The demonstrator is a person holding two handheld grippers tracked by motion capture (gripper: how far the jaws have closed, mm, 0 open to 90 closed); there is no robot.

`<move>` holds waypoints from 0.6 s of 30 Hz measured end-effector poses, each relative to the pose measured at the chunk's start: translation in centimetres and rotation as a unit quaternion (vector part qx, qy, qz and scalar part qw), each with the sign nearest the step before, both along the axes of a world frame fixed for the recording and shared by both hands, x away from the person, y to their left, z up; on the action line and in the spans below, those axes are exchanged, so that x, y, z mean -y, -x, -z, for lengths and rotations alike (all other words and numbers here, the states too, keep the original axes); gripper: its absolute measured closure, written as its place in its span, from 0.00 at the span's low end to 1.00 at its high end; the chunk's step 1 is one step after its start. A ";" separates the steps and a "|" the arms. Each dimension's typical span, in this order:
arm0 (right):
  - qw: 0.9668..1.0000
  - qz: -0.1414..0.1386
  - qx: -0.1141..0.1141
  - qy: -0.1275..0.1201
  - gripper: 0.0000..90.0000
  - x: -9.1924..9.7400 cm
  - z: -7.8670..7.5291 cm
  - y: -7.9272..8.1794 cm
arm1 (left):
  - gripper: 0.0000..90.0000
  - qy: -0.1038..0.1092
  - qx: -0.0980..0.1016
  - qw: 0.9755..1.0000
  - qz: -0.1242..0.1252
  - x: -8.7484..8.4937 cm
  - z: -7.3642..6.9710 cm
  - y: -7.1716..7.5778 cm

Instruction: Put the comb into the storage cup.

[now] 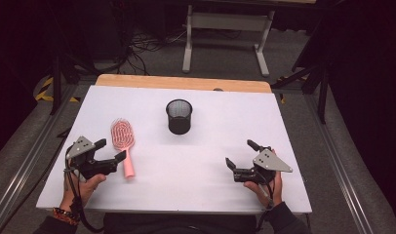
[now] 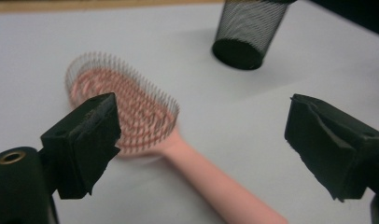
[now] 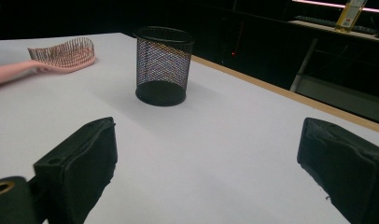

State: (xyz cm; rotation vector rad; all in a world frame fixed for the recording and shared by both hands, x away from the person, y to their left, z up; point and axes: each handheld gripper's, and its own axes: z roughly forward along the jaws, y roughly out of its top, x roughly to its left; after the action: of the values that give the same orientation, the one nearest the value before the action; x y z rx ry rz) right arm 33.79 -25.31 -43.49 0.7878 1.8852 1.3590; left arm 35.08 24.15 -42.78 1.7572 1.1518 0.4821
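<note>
Straddling the pink hairbrush (image 1: 124, 141) handle, the left gripper (image 1: 110, 148) gapes wide and empty, likely needing to close before lifting toward the mesh cup (image 1: 179, 116) at two o'clock, while the right gripper (image 1: 241, 154) waits equally wide and empty.

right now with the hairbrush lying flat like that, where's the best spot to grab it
Probably the handle of the pink hairbrush, near its middle. It is a plain, narrow bar lying flat on the white table, bristles up, pointing toward the person, so jaws can close across its width. Come down from above with the open left tongs, which sit right beside it. The bristled head looks too wide.

Both claws (image 1: 110, 150) (image 1: 241, 153) agape, low, well apart.
</note>
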 end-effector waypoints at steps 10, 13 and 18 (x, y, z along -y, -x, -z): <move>1.000 -0.010 -0.023 0.001 0.07 -0.2 0.3 -0.7 | 0.13 -0.048 -0.129 0.989 -0.053 1.2 -1.1 -1.5; 1.000 -0.012 -0.024 0.005 0.08 -0.3 0.2 -0.8 | 0.13 -0.056 -0.244 0.966 -0.067 1.5 -0.9 -3.4; 0.999 -0.013 -0.027 0.038 0.08 -0.7 0.7 -1.0 | 0.16 -0.056 -0.293 0.950 -0.091 1.5 -0.7 -5.4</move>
State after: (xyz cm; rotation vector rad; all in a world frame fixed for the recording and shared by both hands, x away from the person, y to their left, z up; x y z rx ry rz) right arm 34.80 -24.62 -44.15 0.7718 1.9831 1.2840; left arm 40.44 22.69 -42.10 1.9669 1.7402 0.1271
